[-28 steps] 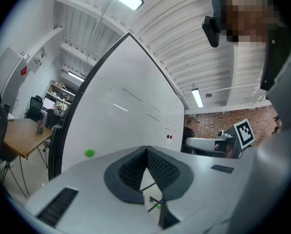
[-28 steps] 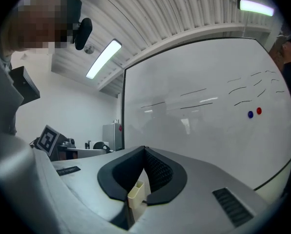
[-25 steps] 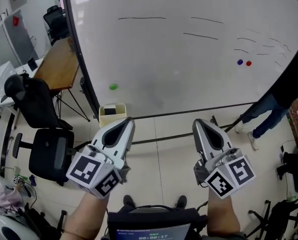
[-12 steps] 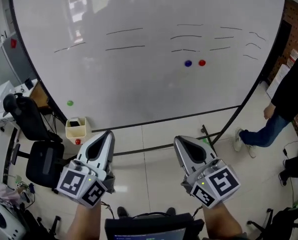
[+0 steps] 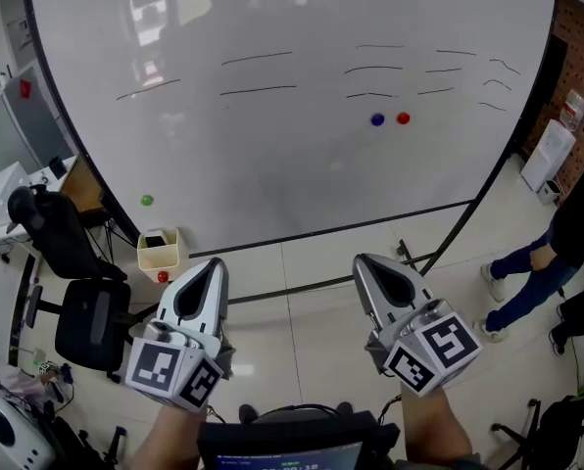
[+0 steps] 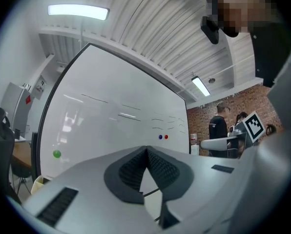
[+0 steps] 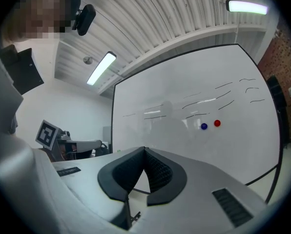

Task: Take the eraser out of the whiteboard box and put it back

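Observation:
The whiteboard stands ahead with a few thin lines on it. A small cream box hangs at its lower left; a dark thing, probably the eraser, lies inside. My left gripper points level at the board, to the right of the box and short of it, shut and empty. My right gripper is held beside it, also shut and empty. The closed pads show in the left gripper view and the right gripper view.
Blue, red and green magnets stick to the board. Office chairs and a desk stand at the left. A person stands at the right near a water dispenser.
Both grippers and the view swung across the board early on, so the box now lies farther left. In the last half second they held still. The person at the right stepped away.

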